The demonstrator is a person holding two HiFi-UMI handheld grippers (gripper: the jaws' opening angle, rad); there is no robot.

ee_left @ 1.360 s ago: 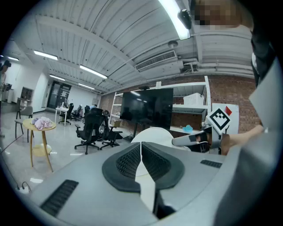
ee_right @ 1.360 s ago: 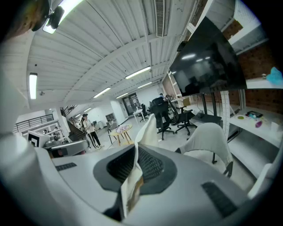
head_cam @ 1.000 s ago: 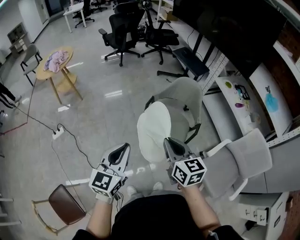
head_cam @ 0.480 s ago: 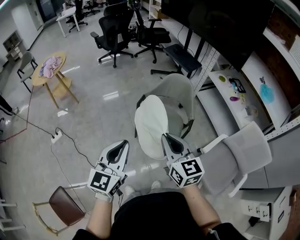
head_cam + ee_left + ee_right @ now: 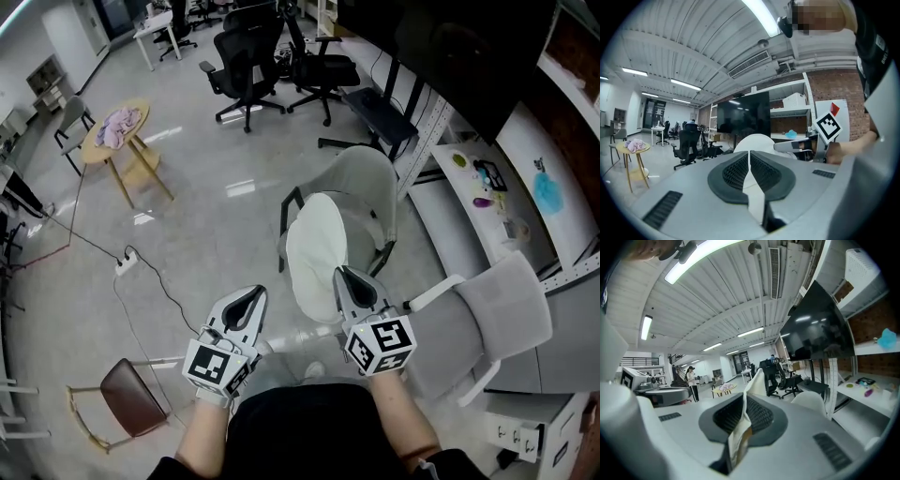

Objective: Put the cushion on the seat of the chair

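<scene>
Step in hand: carriage of the cushion (image 5: 316, 255) to the chair (image 5: 367, 186); placement is not yet done. The right gripper (image 5: 349, 275) has its jaws pinching the near edge of the white cushion. The right gripper view confirms this, showing a fold of pale fabric nipped between the dark ribbed pads and rising beyond them. The left gripper (image 5: 253, 294) has its jaws pressed together with nothing between them, and it is beside the cushion but apart from it. In the head view the cushion overlaps the seat of the grey shell chair between its black armrests. It appears to be on edge rather than lying flat. Whether its far edge touches the seat cannot be determined. Judgement on the next move: bring the cushion fully over the seat, tip it flat and lower it until the seat bears it. Only then should the right jaws part. The empty left gripper is available to steady the free edge. Noted risk: a one-edge grip may let the cushion sag or swing, and a second grey chair (image 5: 497, 314) is close by the right hand.
</scene>
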